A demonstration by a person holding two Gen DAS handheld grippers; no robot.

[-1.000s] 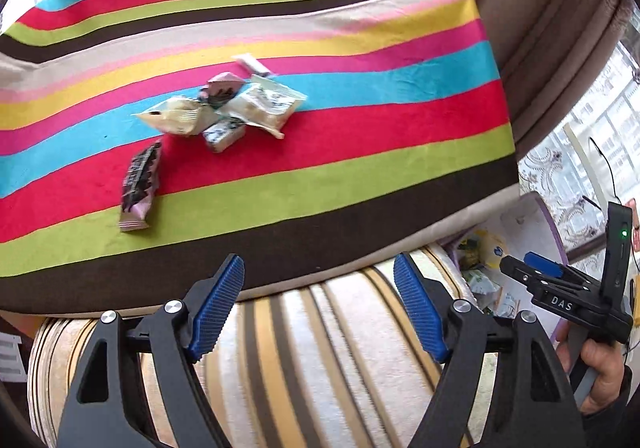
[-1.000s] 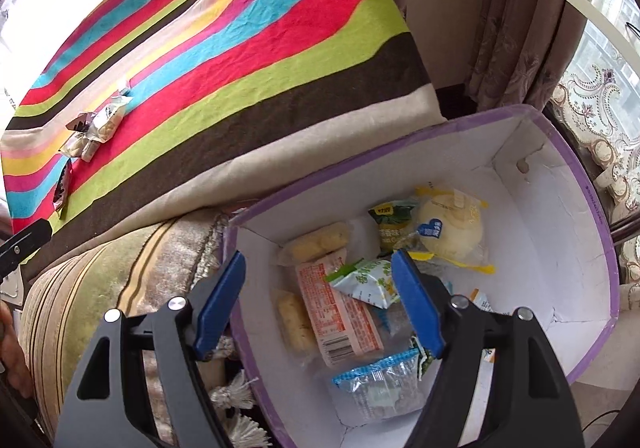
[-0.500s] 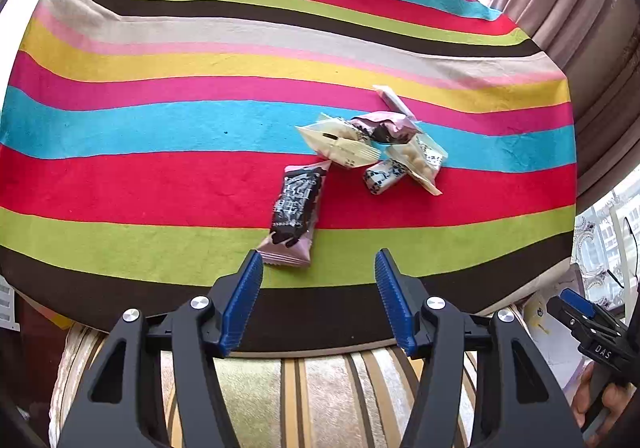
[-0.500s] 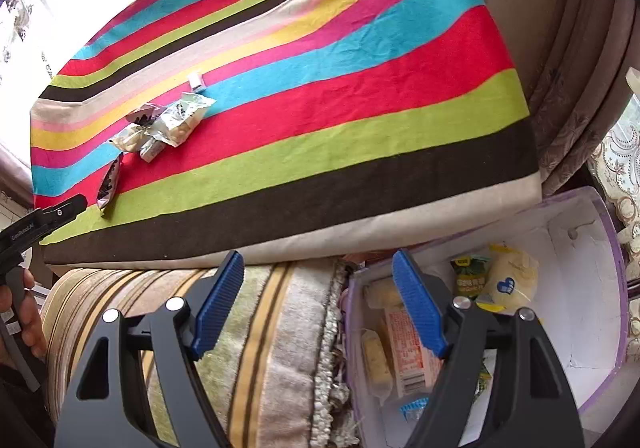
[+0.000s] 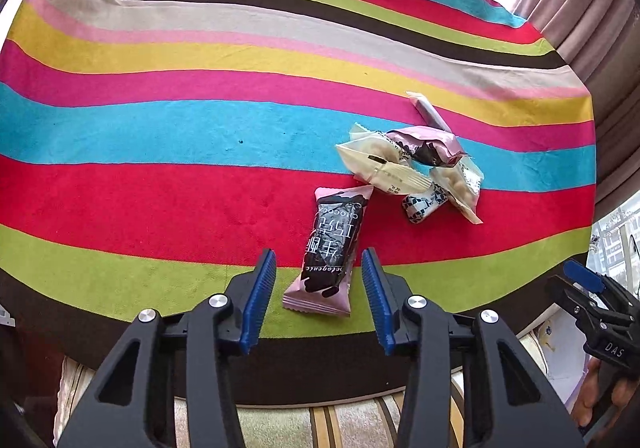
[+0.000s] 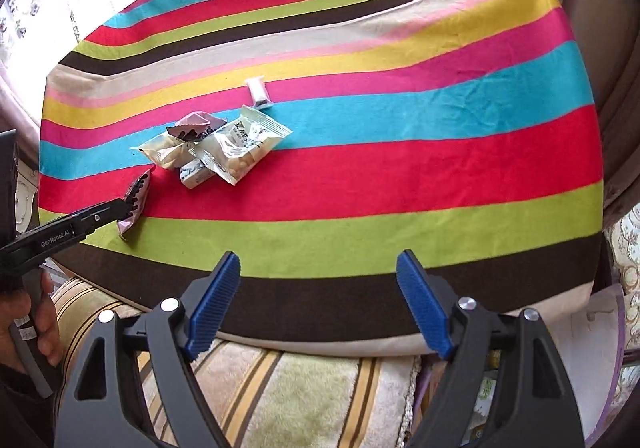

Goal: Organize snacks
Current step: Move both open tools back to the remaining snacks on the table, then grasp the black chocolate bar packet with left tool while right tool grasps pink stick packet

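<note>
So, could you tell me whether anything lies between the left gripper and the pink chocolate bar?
Nothing visible does. The left gripper is open, its fingers on either side of the pink chocolate bar, which lies alone on the striped cloth, apart from the snack pile.

The pink and black snack packet (image 5: 327,252) in front of my left hand-held gripper (image 5: 319,299) carries "CHOCOLA…" across its far end, large white Chinese characters down its middle, and a small line of script I cannot make out. My right hand-held gripper (image 5: 600,312) shows "DAS" on its body. In the right wrist view, the left one's side reads "GenRobot.AI".
</note>
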